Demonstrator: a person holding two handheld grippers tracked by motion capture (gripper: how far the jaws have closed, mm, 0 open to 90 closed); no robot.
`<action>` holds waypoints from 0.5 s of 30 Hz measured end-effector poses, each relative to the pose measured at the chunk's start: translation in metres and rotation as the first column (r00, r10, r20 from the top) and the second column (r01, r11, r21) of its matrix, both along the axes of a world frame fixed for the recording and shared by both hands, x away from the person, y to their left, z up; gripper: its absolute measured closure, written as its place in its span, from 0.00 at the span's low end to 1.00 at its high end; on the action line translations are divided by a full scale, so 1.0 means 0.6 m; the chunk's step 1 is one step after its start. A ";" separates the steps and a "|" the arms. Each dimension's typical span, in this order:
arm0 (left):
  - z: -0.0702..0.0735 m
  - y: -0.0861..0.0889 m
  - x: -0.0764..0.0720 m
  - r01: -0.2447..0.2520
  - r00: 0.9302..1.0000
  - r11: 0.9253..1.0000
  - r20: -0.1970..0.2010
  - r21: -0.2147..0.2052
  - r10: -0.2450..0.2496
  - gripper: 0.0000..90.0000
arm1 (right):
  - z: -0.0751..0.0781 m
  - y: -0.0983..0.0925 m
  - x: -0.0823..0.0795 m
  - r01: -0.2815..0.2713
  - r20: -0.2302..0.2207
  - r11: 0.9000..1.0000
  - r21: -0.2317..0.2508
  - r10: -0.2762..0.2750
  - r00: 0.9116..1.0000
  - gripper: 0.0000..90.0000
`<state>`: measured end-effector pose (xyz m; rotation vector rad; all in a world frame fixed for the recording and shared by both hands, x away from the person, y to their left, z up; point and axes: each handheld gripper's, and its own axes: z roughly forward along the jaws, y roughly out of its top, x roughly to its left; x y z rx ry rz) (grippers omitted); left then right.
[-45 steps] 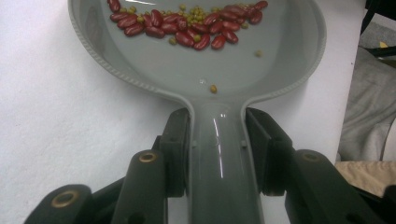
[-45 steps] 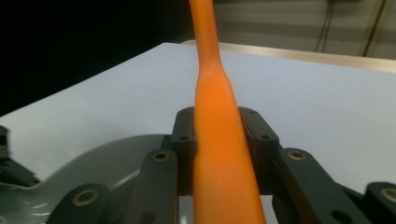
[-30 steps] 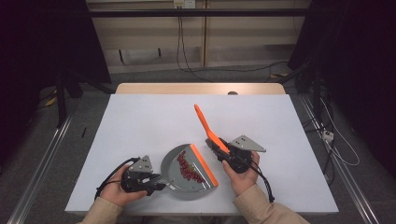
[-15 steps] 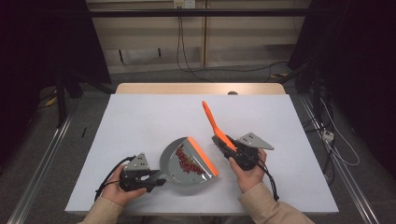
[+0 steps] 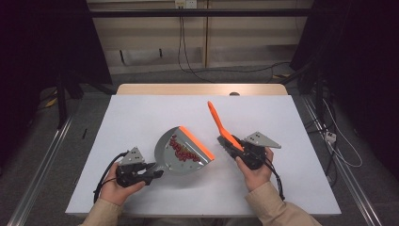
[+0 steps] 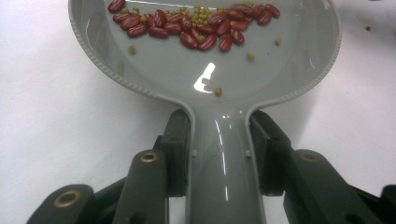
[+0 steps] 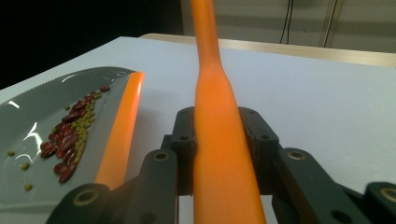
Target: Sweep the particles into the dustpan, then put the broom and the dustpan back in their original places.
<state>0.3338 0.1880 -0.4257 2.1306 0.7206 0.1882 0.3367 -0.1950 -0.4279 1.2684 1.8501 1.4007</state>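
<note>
A grey dustpan [image 5: 175,149] with an orange lip [image 5: 196,143] lies on the white table [image 5: 141,117]. It holds red kidney beans [image 5: 181,150] and small green beans [image 6: 201,11]. My left gripper [image 5: 154,173] is shut on the dustpan's handle [image 6: 223,177], with a jaw on each side. To the right of the pan, my right gripper [image 5: 231,143] is shut on an orange brush handle [image 5: 216,118]. The handle slants up and away toward the far left. In the right gripper view the handle [image 7: 219,116] runs between the jaws, with the pan [image 7: 32,112] to its left.
The white table top ends in a wooden strip [image 5: 197,89] at the far edge. Cables [image 5: 329,136] trail on the floor to the right, and a metal rail [image 5: 42,169] runs along the left. Bare white surface lies behind the pan and brush.
My right gripper has carried the brush to the right, away from the dustpan's lip. The pan's lip has shifted slightly toward the far left. The left hand has barely moved.
</note>
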 end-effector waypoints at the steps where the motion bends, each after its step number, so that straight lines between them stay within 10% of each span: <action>1: 0.001 0.001 0.002 -0.006 1.000 1.000 0.000 0.005 0.006 0.70 | 0.000 0.000 0.000 0.002 0.001 1.000 -0.004 -0.002 1.000 0.78; 15: 0.004 0.025 0.024 -0.179 0.984 0.984 0.005 0.012 0.179 0.70 | 0.003 -0.015 0.000 0.000 -0.003 1.000 0.018 0.000 1.000 0.78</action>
